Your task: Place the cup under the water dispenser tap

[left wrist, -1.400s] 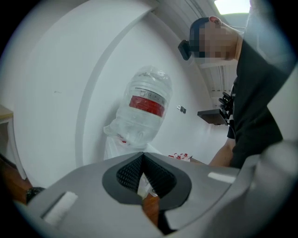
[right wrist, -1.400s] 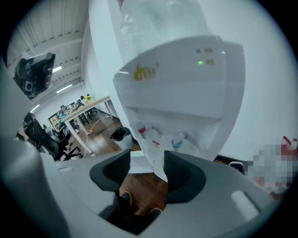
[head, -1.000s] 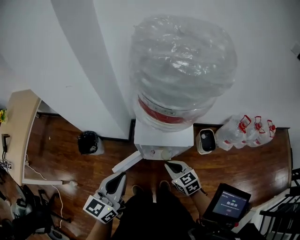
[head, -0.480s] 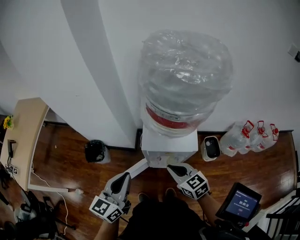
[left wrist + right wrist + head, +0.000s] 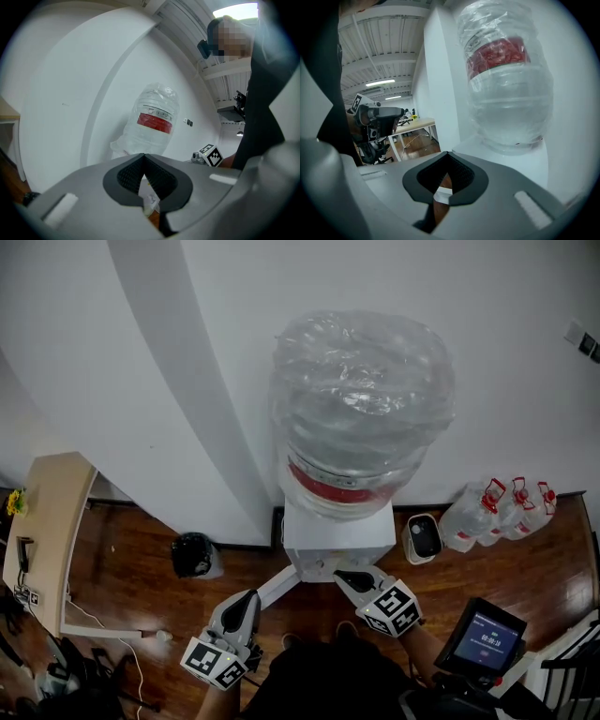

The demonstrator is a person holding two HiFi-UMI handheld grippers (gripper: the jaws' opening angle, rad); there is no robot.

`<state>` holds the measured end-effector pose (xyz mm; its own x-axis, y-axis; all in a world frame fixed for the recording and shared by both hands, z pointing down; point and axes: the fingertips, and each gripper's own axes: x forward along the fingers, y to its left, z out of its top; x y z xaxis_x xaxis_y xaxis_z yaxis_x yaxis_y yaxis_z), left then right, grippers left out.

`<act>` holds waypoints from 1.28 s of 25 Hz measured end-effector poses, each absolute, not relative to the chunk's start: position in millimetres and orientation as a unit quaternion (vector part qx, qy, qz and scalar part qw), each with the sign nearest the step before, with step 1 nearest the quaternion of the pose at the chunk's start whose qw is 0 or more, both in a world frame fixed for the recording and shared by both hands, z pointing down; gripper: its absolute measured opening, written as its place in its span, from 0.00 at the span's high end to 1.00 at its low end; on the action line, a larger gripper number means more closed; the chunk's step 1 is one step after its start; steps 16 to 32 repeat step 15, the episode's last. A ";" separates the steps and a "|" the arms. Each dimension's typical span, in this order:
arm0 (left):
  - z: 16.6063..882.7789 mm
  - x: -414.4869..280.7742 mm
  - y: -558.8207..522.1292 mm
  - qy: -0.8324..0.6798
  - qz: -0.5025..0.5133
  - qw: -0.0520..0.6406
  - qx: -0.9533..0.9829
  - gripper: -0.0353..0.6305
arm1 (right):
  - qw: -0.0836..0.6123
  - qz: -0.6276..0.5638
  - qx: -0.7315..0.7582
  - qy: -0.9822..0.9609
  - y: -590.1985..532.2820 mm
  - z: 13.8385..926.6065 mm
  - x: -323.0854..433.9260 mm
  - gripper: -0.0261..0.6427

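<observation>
The water dispenser (image 5: 337, 538) stands against the white wall, carrying a large plastic-wrapped bottle (image 5: 361, 418) with a red label. My right gripper (image 5: 345, 575) is shut and empty, its tip close to the dispenser's front top edge. My left gripper (image 5: 247, 598) is also shut and empty, lower and to the left, pointing level at the dispenser. The left gripper view shows its shut jaws (image 5: 143, 164) below the bottle (image 5: 157, 119). In the right gripper view the jaws (image 5: 448, 161) are shut beside the bottle (image 5: 506, 89). I cannot make out a cup or the tap in any view.
A white door panel (image 5: 277, 587) juts from the dispenser's lower left. A black waste bin (image 5: 192, 554) stands to the left on the wood floor, with a desk (image 5: 42, 521) beyond. On the right are several red-capped water jugs (image 5: 497, 507), a small white container (image 5: 422, 537) and a tablet (image 5: 480, 638).
My right gripper has risen toward the dispenser's front top. The head view has shifted, so the dispenser sits a little lower in frame. The left gripper has barely moved.
</observation>
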<state>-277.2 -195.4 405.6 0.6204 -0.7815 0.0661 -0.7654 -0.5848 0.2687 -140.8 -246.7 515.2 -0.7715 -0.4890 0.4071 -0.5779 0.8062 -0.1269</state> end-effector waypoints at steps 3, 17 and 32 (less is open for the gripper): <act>407.0 -278.1 -197.9 -0.434 -0.028 0.138 0.890 0.94 | 0.181 0.122 0.289 -0.932 -249.2 514.8 -140.5 0.96; 410.2 -281.4 -202.9 -0.441 -0.023 0.140 0.886 0.94 | 0.184 0.119 0.294 -0.930 -254.3 515.1 -139.1 0.96; 410.2 -281.4 -202.9 -0.441 -0.023 0.140 0.886 0.94 | 0.184 0.119 0.294 -0.930 -254.3 515.1 -139.1 0.96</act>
